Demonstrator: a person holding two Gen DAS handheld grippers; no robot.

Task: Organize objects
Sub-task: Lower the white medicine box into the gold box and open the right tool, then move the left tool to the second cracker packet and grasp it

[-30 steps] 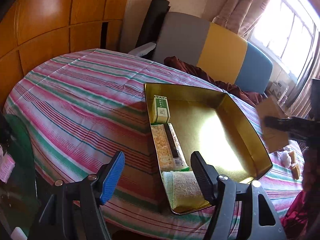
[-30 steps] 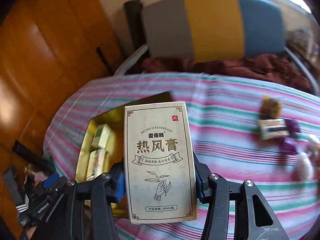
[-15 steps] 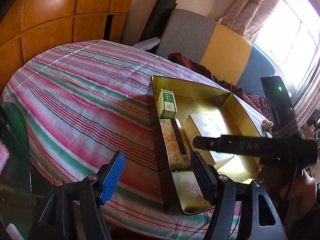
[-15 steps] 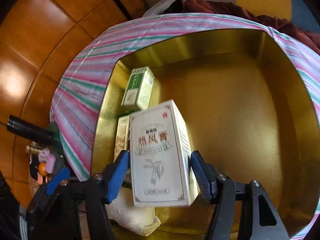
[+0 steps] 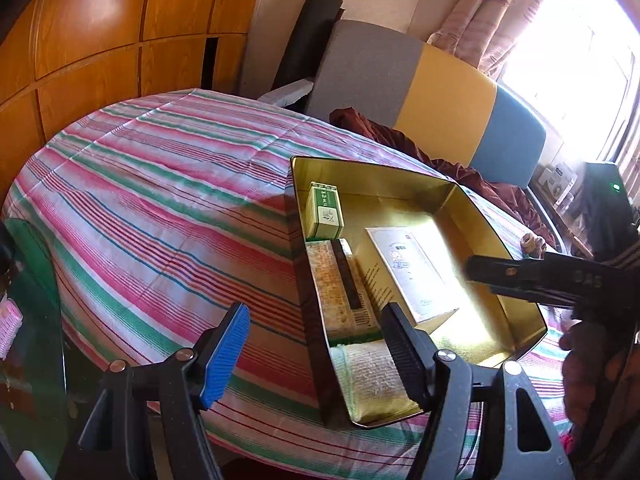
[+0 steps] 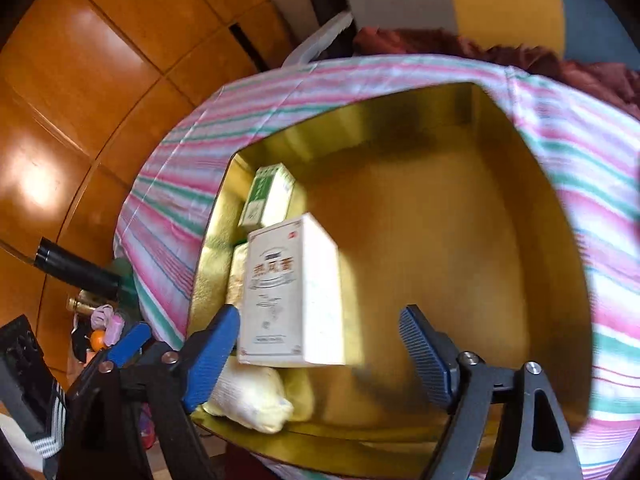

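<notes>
1. A table under a pink, green and white striped cloth (image 5: pixel 160 208) fills most of the room in front of me, with wooden wall panels behind it.
2. On the cloth sits a square gold tin (image 5: pixel 516 280), open at the top, its inside shining in the window light.
3. The right gripper (image 6: pixel 320 356) hangs over the tin; its jaws have just been opening and now stand wide, with nothing pressed between them. Its left blue pad is close beside the box, and I cannot tell if it touches.
4. The left gripper (image 5: pixel 316 356) hovers at the tin's near edge, jaws spread wide and empty.
5. The white ointment box (image 5: pixel 412 276) lies inside the tin, printed face up, released, just right of the long packet.
6. A long flat packet with a dark stripe (image 5: pixel 340 288) lies along the tin's left wall.
7. A pale cloth-like pouch (image 5: pixel 372 380) lies in the near left corner.
8. A small green-and-white box (image 5: pixel 325 210) stands in the far left corner.
</notes>
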